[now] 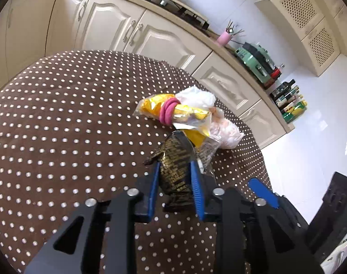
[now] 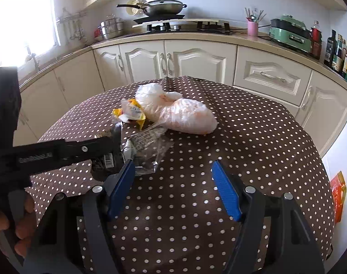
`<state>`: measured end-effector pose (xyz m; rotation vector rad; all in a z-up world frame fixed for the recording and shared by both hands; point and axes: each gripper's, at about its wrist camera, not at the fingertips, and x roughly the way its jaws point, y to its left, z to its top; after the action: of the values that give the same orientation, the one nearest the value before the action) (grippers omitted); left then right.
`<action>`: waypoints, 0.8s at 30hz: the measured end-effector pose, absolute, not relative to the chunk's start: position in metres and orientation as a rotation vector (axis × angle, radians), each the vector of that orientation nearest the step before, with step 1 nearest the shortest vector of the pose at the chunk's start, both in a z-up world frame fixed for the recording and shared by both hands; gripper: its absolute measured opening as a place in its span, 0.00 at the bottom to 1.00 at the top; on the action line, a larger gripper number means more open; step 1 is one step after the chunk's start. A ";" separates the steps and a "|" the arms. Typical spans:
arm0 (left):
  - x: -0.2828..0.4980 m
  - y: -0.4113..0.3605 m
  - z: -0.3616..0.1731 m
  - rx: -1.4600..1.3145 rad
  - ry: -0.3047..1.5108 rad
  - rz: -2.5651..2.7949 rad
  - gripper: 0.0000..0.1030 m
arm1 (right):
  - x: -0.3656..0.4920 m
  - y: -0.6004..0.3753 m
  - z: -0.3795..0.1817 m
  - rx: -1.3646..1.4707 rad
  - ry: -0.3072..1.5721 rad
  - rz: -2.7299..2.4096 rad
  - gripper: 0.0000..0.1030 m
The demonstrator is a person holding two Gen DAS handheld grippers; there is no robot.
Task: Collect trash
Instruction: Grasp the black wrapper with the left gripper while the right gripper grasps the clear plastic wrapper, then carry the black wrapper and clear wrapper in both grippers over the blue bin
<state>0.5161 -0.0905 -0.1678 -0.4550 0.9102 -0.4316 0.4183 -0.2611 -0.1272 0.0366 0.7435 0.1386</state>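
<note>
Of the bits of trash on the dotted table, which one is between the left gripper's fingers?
The dark wrapper with gold print, between the left gripper's blue fingers. The yellow packet with the pink band and the white plastic bag lie farther off, untouched.

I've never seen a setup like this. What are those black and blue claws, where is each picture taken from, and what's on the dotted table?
No robot here: a person holds a two-finger gripper in each hand, each with a camera looking along its blue-padded fingers. The left wrist view shows the left gripper closed on a crumpled black wrapper with gold print. The right wrist view shows the right gripper open and empty. On the brown polka-dot tablecloth lie a yellow packet wound with a pink band, a white knotted plastic bag and a clear printed wrapper.
</note>
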 end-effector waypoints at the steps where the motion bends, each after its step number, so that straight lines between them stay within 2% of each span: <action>1: 0.513 -0.087 -0.166 -0.459 0.900 -0.434 0.23 | 0.419 -0.258 -0.127 0.033 0.748 0.146 0.65; 11: 0.488 -0.046 -0.149 -0.396 0.837 -0.350 0.22 | 0.443 -0.212 -0.133 -0.062 0.804 0.195 0.64; 14: 0.482 -0.034 -0.148 -0.392 0.839 -0.340 0.22 | 0.454 -0.201 -0.144 -0.098 0.854 0.185 0.31; 16: 0.476 -0.027 -0.146 -0.386 0.831 -0.330 0.22 | 0.452 -0.200 -0.144 -0.104 0.840 0.162 0.27; 19: 0.464 -0.012 -0.139 -0.384 0.811 -0.319 0.22 | 0.440 -0.198 -0.135 -0.074 0.805 0.170 0.26; 20: 0.460 -0.006 -0.137 -0.383 0.804 -0.312 0.22 | 0.433 -0.193 -0.129 -0.074 0.788 0.178 0.22; 24: 0.437 0.023 -0.126 -0.390 0.767 -0.287 0.22 | 0.407 -0.159 -0.106 -0.081 0.734 0.245 0.21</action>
<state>0.4371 0.0233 -0.1262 -0.3903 0.7673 -0.2866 0.4067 -0.1587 -0.1056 -0.0814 0.7342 0.2451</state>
